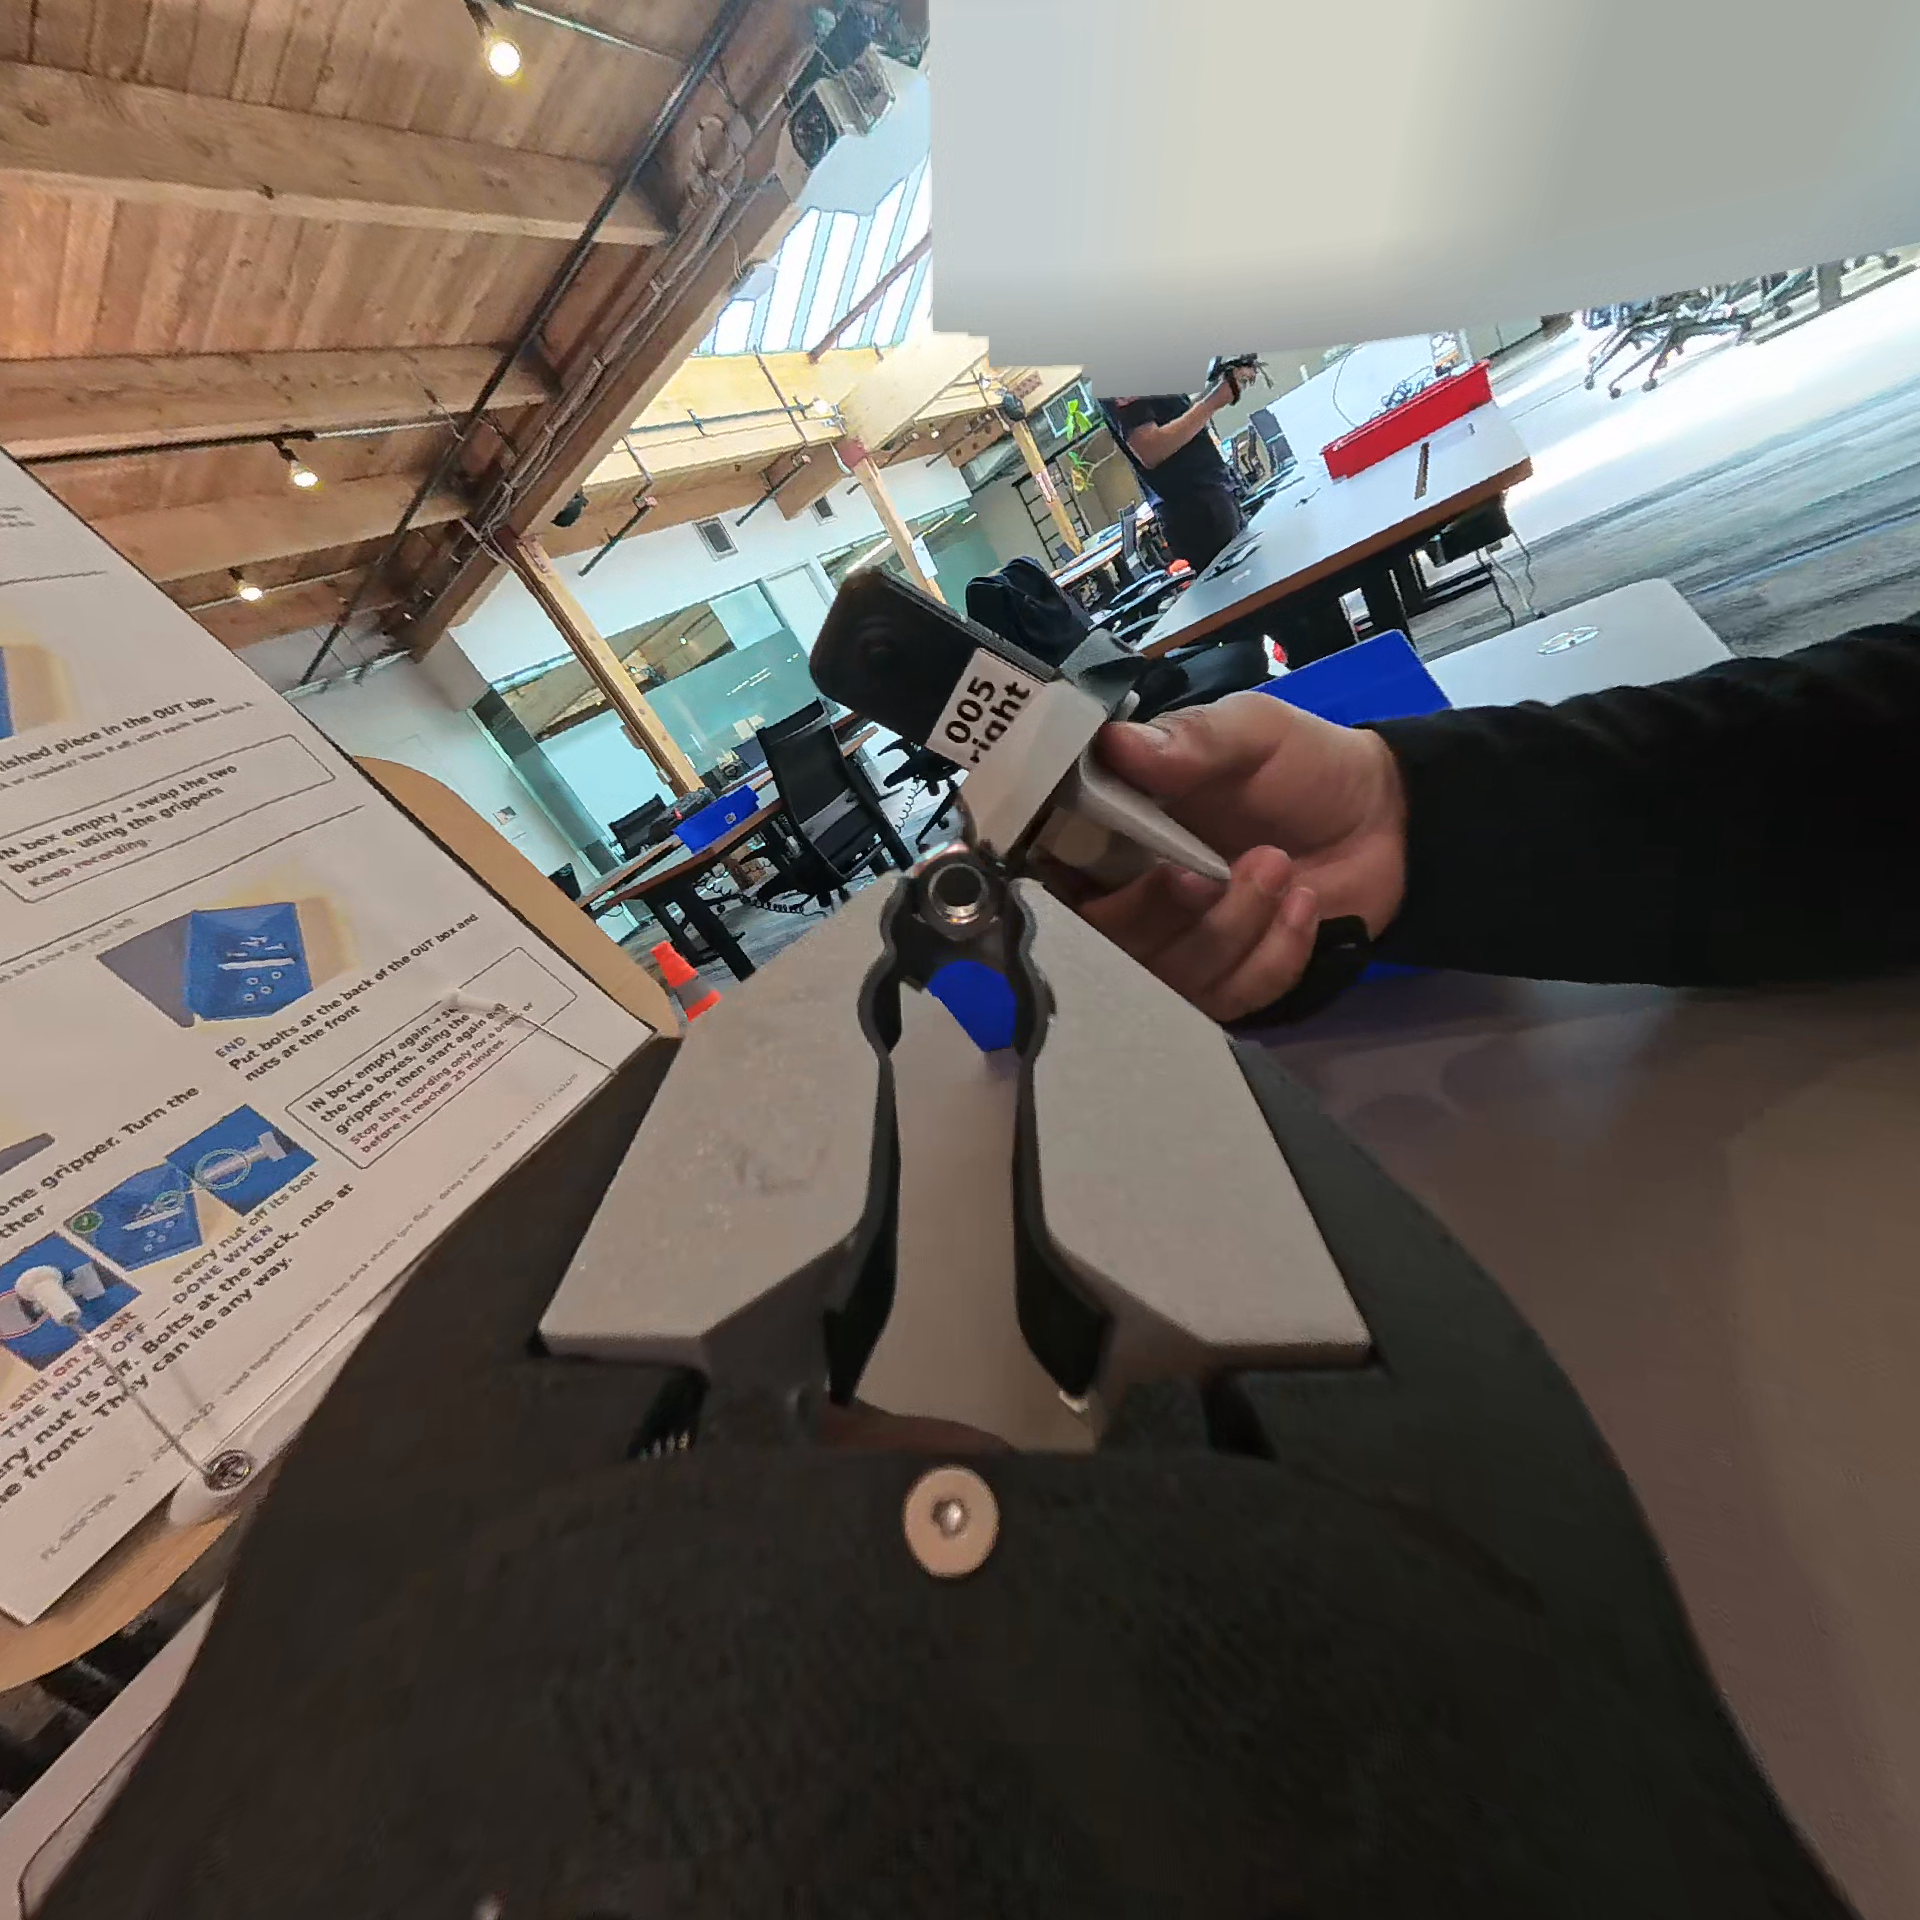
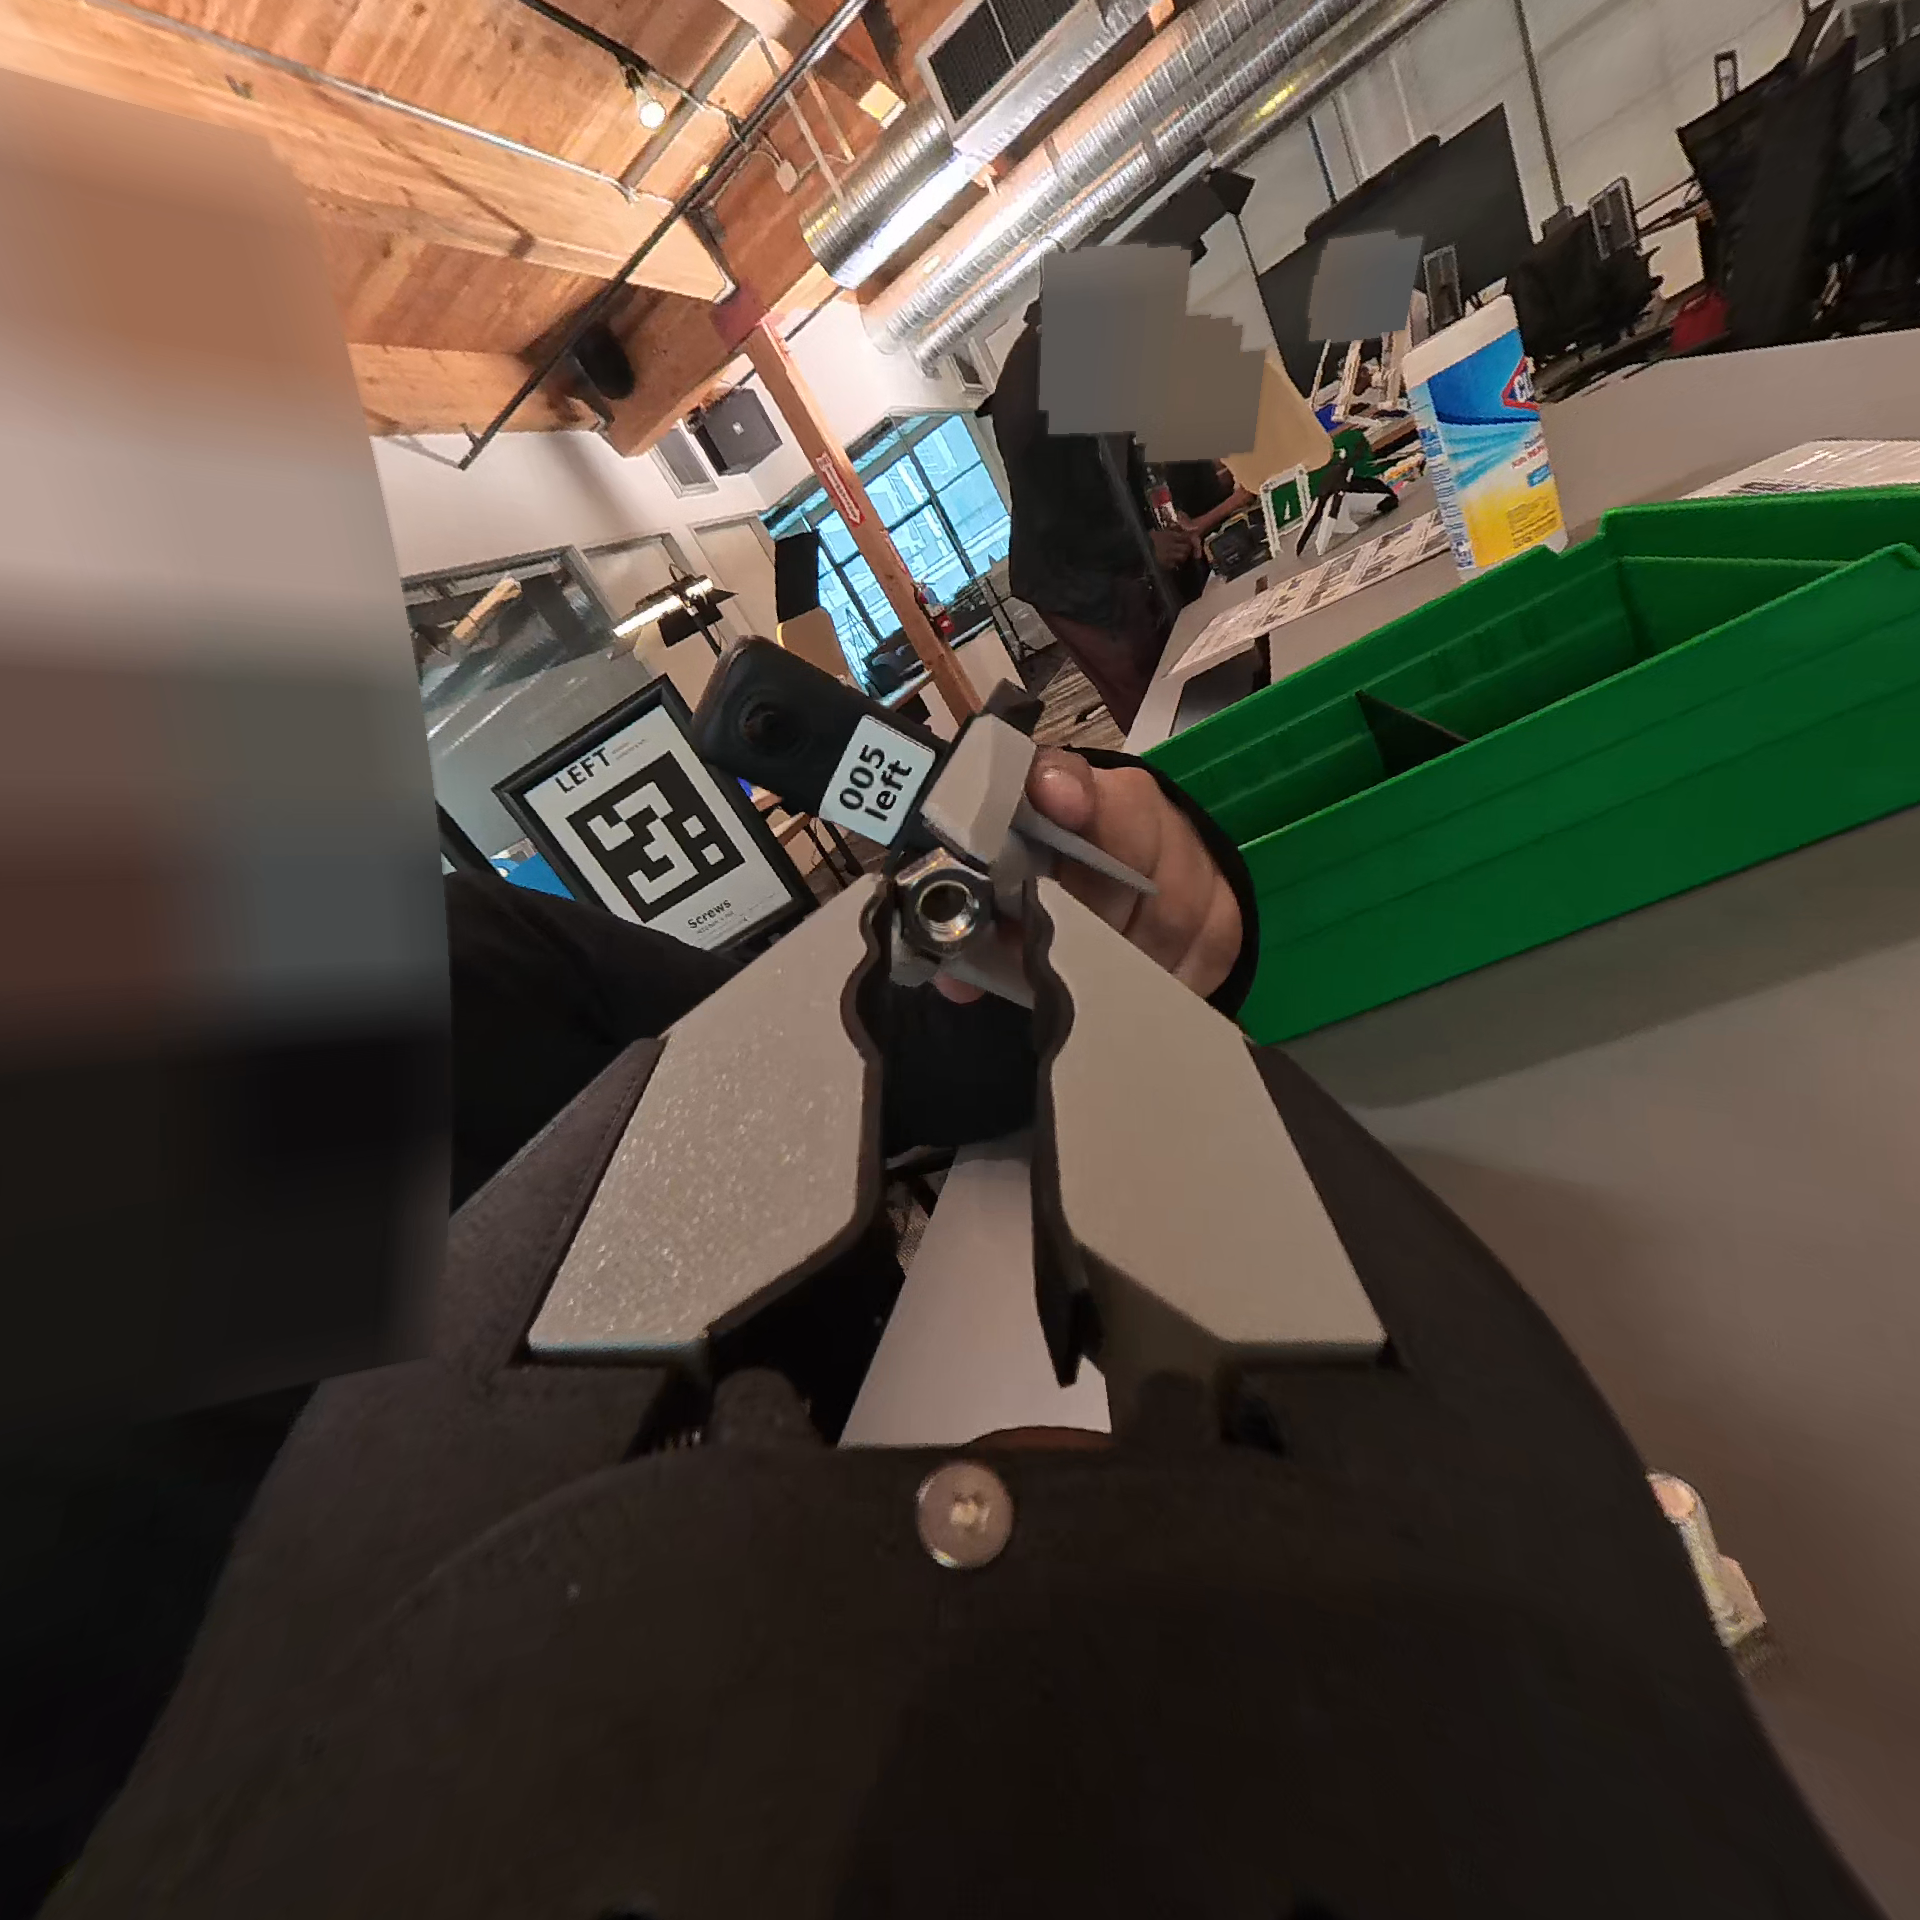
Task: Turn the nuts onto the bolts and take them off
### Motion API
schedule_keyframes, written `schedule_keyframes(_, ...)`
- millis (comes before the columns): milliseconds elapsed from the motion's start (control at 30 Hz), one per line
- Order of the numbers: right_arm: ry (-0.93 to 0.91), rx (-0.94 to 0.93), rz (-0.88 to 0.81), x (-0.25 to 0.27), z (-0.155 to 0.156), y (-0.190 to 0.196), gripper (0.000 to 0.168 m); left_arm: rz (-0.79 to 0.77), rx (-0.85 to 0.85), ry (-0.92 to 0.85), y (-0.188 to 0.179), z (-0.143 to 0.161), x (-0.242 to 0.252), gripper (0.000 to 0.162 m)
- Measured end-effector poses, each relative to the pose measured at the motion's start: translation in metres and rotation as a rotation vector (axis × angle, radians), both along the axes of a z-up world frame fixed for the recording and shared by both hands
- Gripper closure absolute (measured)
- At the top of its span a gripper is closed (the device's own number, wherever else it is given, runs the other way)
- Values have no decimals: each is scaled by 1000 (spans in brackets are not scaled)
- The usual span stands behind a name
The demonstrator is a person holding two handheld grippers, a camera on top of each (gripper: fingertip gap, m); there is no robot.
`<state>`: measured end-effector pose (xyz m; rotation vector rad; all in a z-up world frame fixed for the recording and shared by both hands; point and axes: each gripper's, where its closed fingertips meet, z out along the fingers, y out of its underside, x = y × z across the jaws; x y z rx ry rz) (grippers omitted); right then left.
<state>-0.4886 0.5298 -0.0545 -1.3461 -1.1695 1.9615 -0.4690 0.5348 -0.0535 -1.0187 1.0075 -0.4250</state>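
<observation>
A silver nut [image 1: 956,899] sits between my left gripper's [image 1: 956,914] tips, its round face and hole towards the camera. The right wrist view shows a hex nut [image 2: 938,916] between my right gripper's [image 2: 951,925] tips. It looks like the same nut seen from both sides. The two grippers meet tip to tip above the table, each closed narrowly around it. The right gripper [image 1: 1003,857] shows in the left view, hand-held. The left gripper [image 2: 1013,883] shows in the right view. A loose bolt [image 2: 1704,1569] lies on the grey table [image 2: 1558,1195] at lower right.
A green divided bin [image 2: 1558,779] stands on the table to the right, with a wipes canister [image 2: 1486,436] behind it. A marker sign [image 2: 655,831] stands at the left. An instruction sheet [image 1: 260,935], a blue box [image 1: 1340,675] and a closed laptop [image 1: 1558,644] show in the left view. People stand far behind. Both grippers' tips are close together, under 4 cm apart.
</observation>
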Motion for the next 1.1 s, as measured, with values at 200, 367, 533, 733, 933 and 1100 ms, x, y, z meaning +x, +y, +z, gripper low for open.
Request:
schedule_keyframes(200,8,-3,-6,1,1,1,153,8,-1,-25,3,1,-3,147)
schedule_keyframes(367,0,-9,-19,-1,0,3,153,13,-6,-30,5,0,-4,147)
schedule_keyframes(533,-30,4,-63,-1,-4,10,153,58,-33,-45,13,-4,-5,147)
schedule_keyframes(733,-111,65,-303,15,-12,53,153,124,-254,8,37,-31,-7,122)
schedule_keyframes(933,-245,165,-467,26,-29,80,153,143,-576,292,51,-117,4,118)
schedule_keyframes(1100,-397,245,-502,19,-56,85,153,173,-692,407,60,-156,8,123)
